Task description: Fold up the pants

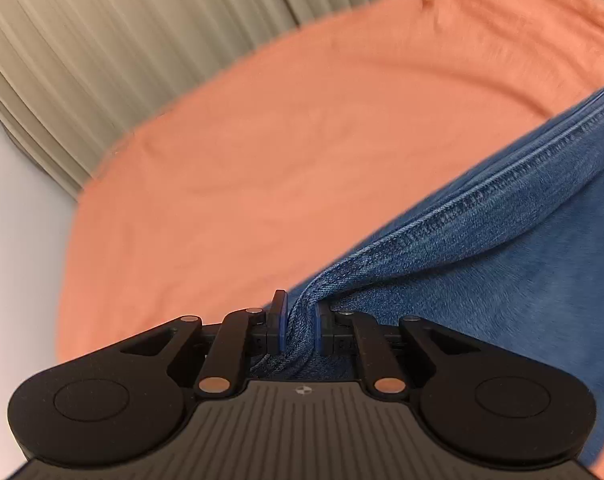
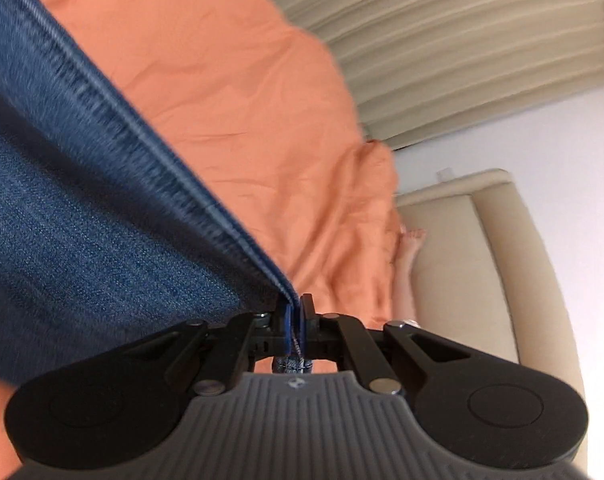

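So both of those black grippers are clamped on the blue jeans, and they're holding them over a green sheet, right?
Nearly. The sheet is orange, not green; the left wrist view shows a wide stretch of it, and the right wrist view shows it too. The rest holds: the left gripper and the right gripper are each shut on the denim of the jeans, which stretch above that sheet.

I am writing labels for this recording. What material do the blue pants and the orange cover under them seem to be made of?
The pants look like blue denim: a twill weave with faded flecks and a thick stitched seam. Both the left gripper and the right gripper pinch it. The orange cover seems a thin woven sheet, perhaps cotton: matte, smooth, with soft creases. The exact fibre cannot be told.
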The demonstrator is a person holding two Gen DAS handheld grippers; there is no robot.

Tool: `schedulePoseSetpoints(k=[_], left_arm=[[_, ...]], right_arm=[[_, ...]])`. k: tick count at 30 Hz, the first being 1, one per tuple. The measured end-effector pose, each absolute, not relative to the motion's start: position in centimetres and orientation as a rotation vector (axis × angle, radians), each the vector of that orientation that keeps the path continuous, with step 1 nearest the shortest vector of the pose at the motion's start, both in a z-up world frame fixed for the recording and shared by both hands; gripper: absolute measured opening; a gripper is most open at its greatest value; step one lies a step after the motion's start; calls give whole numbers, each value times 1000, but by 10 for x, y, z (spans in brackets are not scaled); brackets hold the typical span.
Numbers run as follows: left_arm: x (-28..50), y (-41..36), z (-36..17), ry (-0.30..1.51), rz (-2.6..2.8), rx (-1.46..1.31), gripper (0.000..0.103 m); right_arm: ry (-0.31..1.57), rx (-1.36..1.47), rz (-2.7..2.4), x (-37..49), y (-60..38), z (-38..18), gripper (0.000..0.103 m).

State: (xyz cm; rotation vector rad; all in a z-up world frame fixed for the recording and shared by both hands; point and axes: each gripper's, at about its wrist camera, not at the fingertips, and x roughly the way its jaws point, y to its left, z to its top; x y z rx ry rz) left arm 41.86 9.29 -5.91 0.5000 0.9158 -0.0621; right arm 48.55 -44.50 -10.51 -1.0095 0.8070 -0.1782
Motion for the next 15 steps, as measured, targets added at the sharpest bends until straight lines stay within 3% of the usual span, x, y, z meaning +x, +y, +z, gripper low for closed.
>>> schedulePoseSetpoints(k=[8,12,15], left_arm=[[449,100,-123,1002,-91,507,14],[445,110,-120,970,-94,456,14],[419,118,-92,844,-64,387,14]], right_arm=[[920,-1083,-125,549,-431,-181,0],[955,-1057,-115,557,-435,-193,0],[931,-1040,-135,553,-436,-187,0]])
